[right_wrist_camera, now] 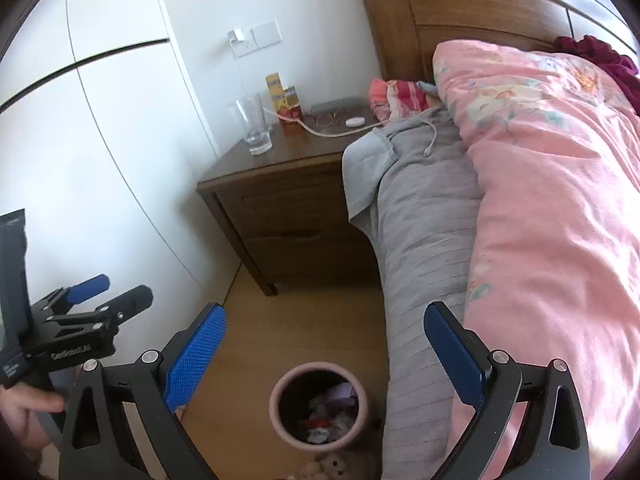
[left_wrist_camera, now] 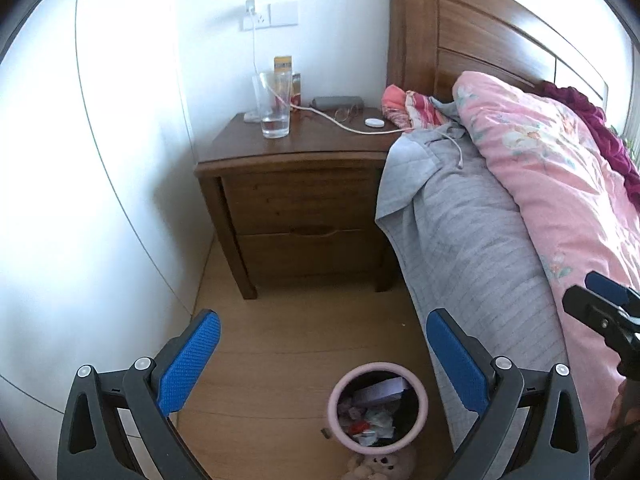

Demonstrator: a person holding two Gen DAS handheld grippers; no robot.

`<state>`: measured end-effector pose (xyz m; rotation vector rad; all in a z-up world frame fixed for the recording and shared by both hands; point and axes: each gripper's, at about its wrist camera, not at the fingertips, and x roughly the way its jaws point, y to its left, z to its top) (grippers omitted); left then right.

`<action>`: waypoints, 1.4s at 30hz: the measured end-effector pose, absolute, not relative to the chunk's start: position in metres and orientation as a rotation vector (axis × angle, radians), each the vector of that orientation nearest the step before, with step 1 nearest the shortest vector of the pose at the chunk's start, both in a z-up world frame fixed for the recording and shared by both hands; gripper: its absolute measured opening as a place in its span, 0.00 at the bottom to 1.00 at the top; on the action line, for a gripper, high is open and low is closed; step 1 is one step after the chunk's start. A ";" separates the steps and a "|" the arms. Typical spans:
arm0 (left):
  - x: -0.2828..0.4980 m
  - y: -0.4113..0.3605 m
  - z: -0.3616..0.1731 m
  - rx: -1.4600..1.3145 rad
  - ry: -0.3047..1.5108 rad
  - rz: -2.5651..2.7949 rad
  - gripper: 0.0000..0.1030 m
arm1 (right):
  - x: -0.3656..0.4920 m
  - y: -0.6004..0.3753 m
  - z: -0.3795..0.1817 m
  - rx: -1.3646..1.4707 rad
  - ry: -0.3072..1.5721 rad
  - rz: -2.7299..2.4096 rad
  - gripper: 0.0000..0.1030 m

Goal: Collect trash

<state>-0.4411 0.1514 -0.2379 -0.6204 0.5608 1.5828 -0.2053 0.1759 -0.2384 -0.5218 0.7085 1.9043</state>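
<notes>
Holding both claws spread wide, we gripped nothing: the left gripper (left_wrist_camera: 323, 354) framed bare wood floor (left_wrist_camera: 280, 332) at the bottom of its frame, and the right gripper (right_wrist_camera: 325, 344) did the same in its own view. Just below and between the blue pads (left_wrist_camera: 191, 364) sat the pink-rimmed trash bin (left_wrist_camera: 378, 408), holding crumpled wrappers and paper, close beside the grey bedspread (left_wrist_camera: 472, 240). Beneath the bin lay a small plush toy (left_wrist_camera: 380, 466). Farther up, at centre frame, stood the wooden nightstand (left_wrist_camera: 296, 200) with a drinking glass (left_wrist_camera: 275, 104) on top.
</notes>
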 end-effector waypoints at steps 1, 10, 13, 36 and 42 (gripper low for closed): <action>-0.438 0.149 -0.237 -0.616 0.568 1.579 1.00 | -0.204 0.175 -0.239 -0.520 0.706 1.905 0.96; -0.424 0.142 -0.246 -0.655 0.589 1.562 1.00 | -0.204 0.164 -0.231 -0.546 0.662 1.937 0.96; -0.419 0.143 -0.250 -0.674 0.596 1.527 1.00 | -0.205 0.159 -0.231 -0.583 0.638 1.957 0.96; -0.429 0.135 -0.265 -0.733 0.633 1.577 1.00 | -0.214 0.154 -0.237 -0.692 0.633 1.991 0.96; -0.435 0.135 -0.266 -0.751 0.616 1.593 1.00 | -0.217 0.154 -0.238 -0.712 0.630 1.996 0.96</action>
